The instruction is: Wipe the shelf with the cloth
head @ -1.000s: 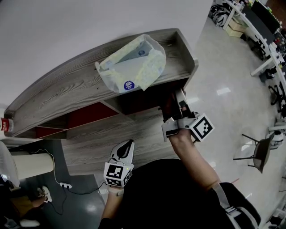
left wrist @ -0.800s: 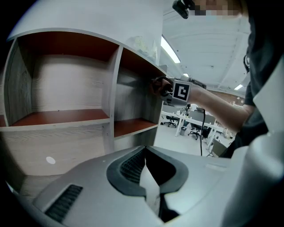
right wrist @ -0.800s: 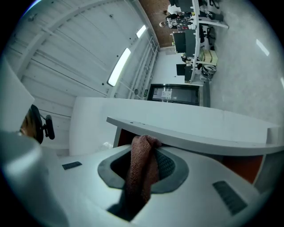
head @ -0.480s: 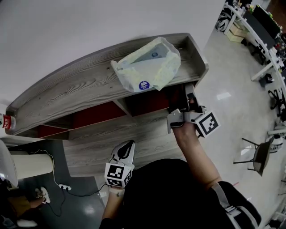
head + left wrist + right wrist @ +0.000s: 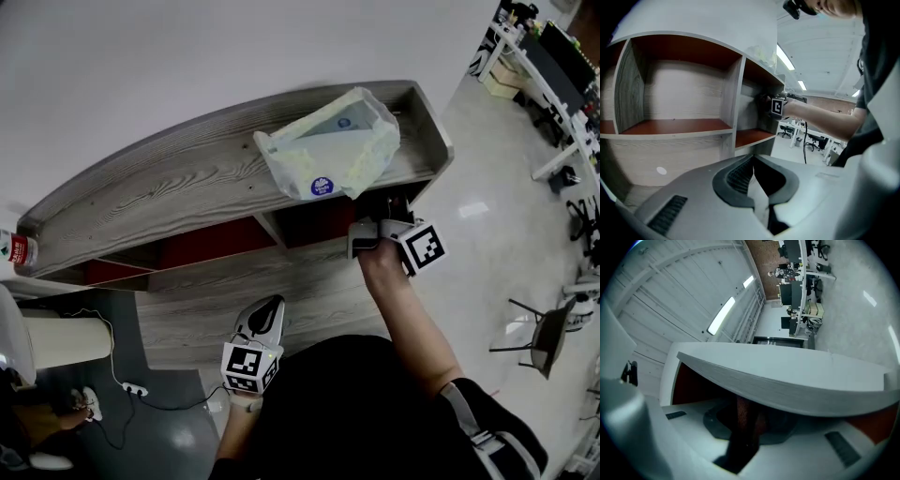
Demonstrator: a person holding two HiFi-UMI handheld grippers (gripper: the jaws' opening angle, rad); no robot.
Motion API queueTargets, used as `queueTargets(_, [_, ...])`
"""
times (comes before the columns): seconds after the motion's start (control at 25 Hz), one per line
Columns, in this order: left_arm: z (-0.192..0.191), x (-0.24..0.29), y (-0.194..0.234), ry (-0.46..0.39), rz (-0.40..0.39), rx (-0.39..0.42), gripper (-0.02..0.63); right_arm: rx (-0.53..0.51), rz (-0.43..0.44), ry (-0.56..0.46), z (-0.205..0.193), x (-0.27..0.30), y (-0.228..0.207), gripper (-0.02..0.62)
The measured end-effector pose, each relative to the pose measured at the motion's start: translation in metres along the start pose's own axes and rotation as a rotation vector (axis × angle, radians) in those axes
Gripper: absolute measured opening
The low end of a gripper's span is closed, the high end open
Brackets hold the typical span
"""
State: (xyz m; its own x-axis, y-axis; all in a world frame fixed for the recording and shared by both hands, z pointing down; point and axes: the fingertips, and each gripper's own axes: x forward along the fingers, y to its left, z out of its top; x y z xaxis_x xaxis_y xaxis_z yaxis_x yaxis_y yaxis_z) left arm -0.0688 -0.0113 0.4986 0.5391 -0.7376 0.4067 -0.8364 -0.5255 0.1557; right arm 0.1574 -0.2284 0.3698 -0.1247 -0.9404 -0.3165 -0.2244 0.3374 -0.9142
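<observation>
Head view shows one long grey wood-grain shelf (image 5: pixel 169 202) standing against a white wall. Three open compartments lined in red-brown run in a row beneath its top board. One crumpled pale yellow plastic bag (image 5: pixel 328 150) with one round blue sticker lies on the top board, toward the right end. One small bottle with a red label (image 5: pixel 11 251) stands at the far left end of that board, partly cut off by the picture's edge.

Two grippers are in view, each carrying one cube with black and white square markers. The right gripper (image 5: pixel 386 225) reaches into the right-hand compartment, its jaws tucked under the top board just below the bag. In the right gripper view those jaws are closed tight on one dark brown cloth (image 5: pixel 743 427), which hangs as a narrow strip between them, with the board's grey edge crossing just above.

The left gripper (image 5: pixel 270 306) sits low, close to the person's body and well apart from the shelf openings. The left gripper view shows its jaws brought together at the tips with nothing between them.

On the dark floor at lower left stand one white cylinder (image 5: pixel 66 342) and one power strip (image 5: pixel 136 388) with a cable. One chair (image 5: pixel 539 333) stands on the pale floor at right.
</observation>
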Motion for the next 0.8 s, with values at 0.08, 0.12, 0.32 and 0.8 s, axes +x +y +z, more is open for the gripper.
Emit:
queueTargets(0.08, [-0.001,0.001,0.000,0.004,0.000,-0.002,0.012,-0.006,-0.043,0.005,-0.004,-0.007,-0.017,0.063])
queueTargets(0.12, [-0.002,0.001,0.000,0.006,0.000,-0.002,0.012,-0.008,-0.064,0.009,-0.006,-0.010,-0.025,0.063])
queueTargets(0.32, [-0.004,0.002,-0.001,0.011,-0.005,-0.002,0.012,-0.029,-0.154,0.025,-0.016,-0.030,-0.058,0.063])
queueTargets(0.8, [-0.003,0.004,-0.004,0.004,-0.012,-0.003,0.012,-0.172,-0.147,0.041,-0.021,-0.028,-0.045,0.064])
